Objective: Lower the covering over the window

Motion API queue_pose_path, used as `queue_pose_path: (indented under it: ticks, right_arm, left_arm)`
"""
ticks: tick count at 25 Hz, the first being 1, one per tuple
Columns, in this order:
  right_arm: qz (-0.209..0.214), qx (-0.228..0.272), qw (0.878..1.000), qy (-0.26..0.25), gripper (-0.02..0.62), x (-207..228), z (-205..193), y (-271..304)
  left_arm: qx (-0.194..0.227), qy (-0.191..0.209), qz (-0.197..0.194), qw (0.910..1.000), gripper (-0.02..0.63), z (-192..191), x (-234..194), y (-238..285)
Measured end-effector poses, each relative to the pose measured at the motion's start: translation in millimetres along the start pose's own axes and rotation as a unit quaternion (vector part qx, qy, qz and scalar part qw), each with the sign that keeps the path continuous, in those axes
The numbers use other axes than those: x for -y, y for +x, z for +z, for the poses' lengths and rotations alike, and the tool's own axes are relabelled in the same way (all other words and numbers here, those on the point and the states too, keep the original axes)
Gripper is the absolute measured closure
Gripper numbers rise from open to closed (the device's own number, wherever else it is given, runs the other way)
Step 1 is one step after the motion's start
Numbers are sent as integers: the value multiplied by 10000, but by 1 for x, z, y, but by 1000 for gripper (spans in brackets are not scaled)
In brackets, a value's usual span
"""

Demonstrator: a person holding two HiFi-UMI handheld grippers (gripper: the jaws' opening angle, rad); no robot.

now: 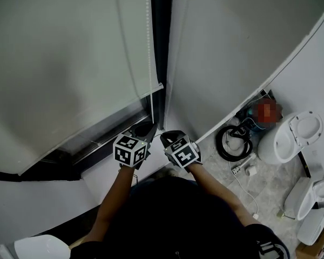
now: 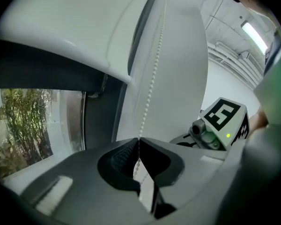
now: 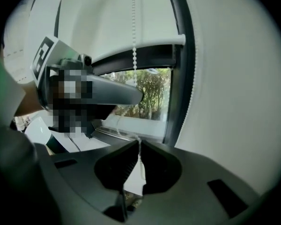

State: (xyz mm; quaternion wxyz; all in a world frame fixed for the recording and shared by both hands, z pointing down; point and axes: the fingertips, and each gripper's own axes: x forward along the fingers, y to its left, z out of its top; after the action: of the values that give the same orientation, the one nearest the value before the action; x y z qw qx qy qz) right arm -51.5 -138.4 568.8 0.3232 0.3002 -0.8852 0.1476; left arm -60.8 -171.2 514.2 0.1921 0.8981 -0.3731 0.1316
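Left gripper (image 2: 139,142) sits clenched on the bead chain (image 2: 152,78); my right gripper (image 3: 139,143) pinches that chain nearby. I see the blind (image 1: 59,63) covering the window (image 3: 150,90) except its bottom strip.

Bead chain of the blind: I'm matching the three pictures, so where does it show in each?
Head view: the bead chain hangs straight down from the top edge, just left of centre.
Left gripper view: it slants from top centre down into the jaws.
Right gripper view: it hangs vertically at top centre and reappears at the jaws.
Shared landmark: the blind's bottom rail.
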Motion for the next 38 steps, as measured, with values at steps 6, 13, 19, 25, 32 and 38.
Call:
queue_pose_path:
  ticks: [6, 13, 19, 25, 32, 38]
  right_arm:
    - [-43, 156, 9999, -28, 414, 5, 11, -8]
    - [107, 914, 9957, -94, 410, -1, 58, -43]
    - [-653, 2050, 9766, 37, 562, 23, 101, -88]
    - [-582, 2015, 9775, -201, 566, 22, 110, -106]
    - [651, 764, 9915, -831, 345, -13, 80, -103]
    - [633, 1097, 9869, -997, 345, -20, 96, -123]
  left_arm:
    - [30, 26, 57, 10000, 589, 4, -6, 7]
    - [98, 66, 211, 9997, 589, 6, -16, 10]
    - [152, 104, 297, 9994, 589, 8, -20, 12]
    - [185, 161, 437, 9987, 589, 9, -25, 14]
    - [144, 233, 626, 9977, 589, 13, -40, 13]
    - [152, 263, 742, 9968, 589, 17, -49, 12]
